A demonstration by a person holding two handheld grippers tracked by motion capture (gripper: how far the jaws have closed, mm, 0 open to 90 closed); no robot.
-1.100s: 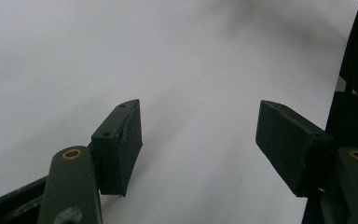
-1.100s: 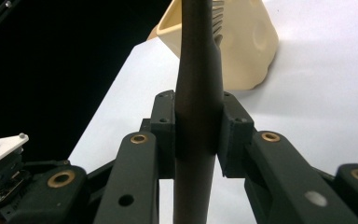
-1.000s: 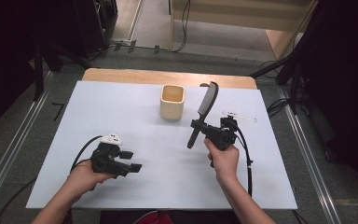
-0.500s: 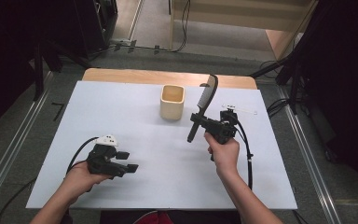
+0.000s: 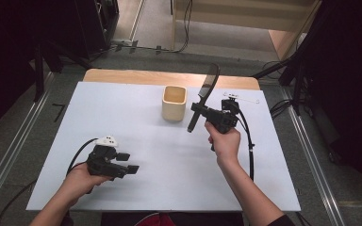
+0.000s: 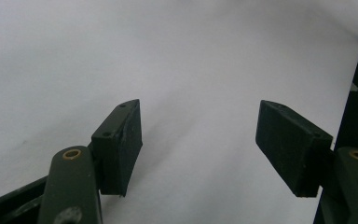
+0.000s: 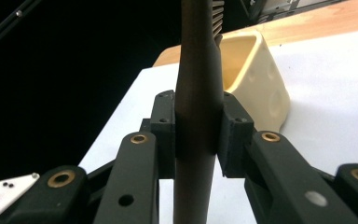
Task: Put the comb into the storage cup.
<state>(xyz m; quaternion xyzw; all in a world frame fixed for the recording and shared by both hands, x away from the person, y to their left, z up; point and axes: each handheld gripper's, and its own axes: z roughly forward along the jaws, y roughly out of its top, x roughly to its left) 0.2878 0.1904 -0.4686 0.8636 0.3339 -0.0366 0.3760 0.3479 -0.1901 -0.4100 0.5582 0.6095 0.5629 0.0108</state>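
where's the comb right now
In the high view the comb is clamped upright in the right hand-held gripper, lifted off the white table, just right of the cream holder.

The right gripper (image 5: 199,112) now holds the comb (image 5: 203,96) higher (more upright), nearer the table's (image 5: 122,103) far edge.

Grey floor (image 5: 160,33) and dark surroundings beyond the white table (image 5: 122,108)
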